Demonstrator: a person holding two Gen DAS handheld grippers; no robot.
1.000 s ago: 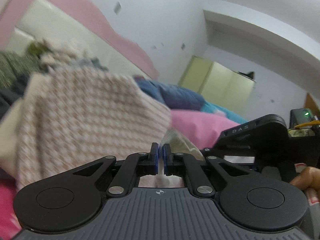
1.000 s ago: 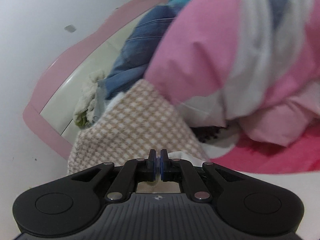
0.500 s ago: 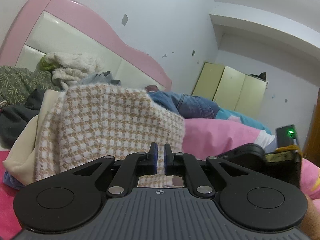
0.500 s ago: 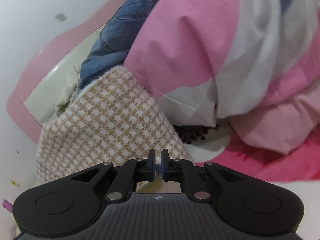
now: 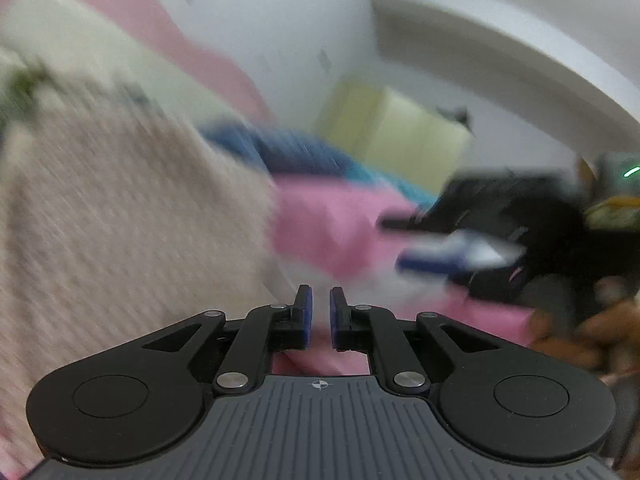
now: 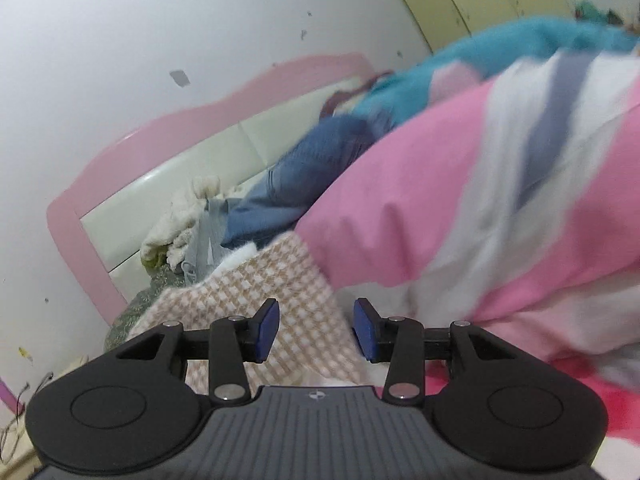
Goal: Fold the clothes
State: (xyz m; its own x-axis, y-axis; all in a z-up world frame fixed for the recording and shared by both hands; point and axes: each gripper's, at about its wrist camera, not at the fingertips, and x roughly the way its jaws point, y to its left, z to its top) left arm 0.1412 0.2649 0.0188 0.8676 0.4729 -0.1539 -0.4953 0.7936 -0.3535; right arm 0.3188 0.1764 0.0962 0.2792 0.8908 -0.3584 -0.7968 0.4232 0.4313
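Both jaws now parted, released checked garment (image 6: 256,296), right gripper (image 6: 316,330) wider, left gripper (image 5: 318,316) narrowly

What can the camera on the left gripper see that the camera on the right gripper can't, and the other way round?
Only the left wrist view, which is badly blurred, shows the other gripper out to the side, the hand holding it, and a green light.

Only the right wrist view shows the fluffy towels by the headboard and the white stripe on the pink quilt.

Both show the checked cloth, the jeans, the pink headboard, the pale yellow wardrobe and the pink quilt. Each view shows its own gripper open, gripping nothing.
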